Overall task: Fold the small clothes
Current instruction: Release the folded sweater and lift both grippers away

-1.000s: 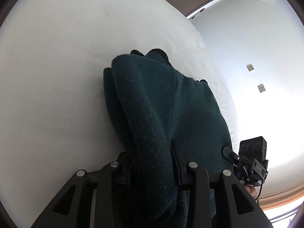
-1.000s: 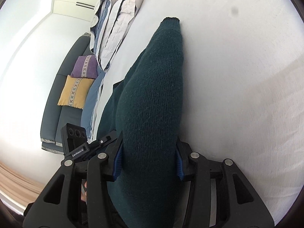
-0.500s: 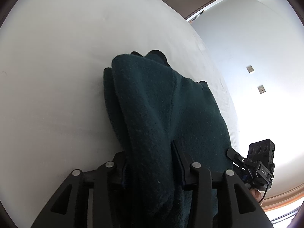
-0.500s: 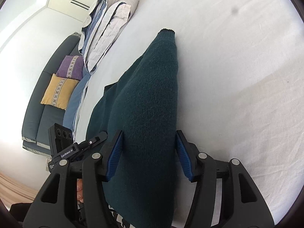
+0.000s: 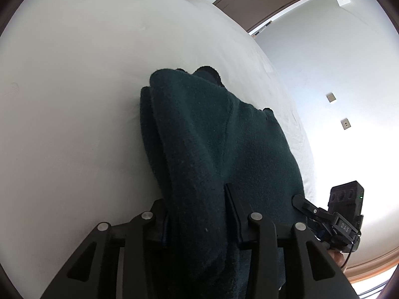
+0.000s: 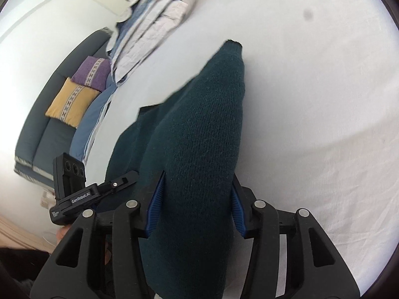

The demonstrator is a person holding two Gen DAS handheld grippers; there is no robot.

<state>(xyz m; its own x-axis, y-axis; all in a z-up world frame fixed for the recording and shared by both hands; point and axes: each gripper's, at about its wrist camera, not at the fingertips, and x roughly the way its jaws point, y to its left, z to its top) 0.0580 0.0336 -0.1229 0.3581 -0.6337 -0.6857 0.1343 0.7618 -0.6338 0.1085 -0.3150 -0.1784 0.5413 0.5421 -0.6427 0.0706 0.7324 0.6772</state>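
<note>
Sweater [image 5: 219,154]: dark green knit, bunched on the white bed [image 5: 74,99].
Left gripper [image 5: 197,206]: pinching a thick fold (pads buried in cloth).
Right gripper [image 6: 197,196]: jaws closing, blue pads [image 6: 155,199] against the sleeve; its lower end cut off.

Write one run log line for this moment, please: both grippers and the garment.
left gripper: shut on dark green sweater | right gripper: jaws closing, sweater sleeve between them | surface: white bed
</note>
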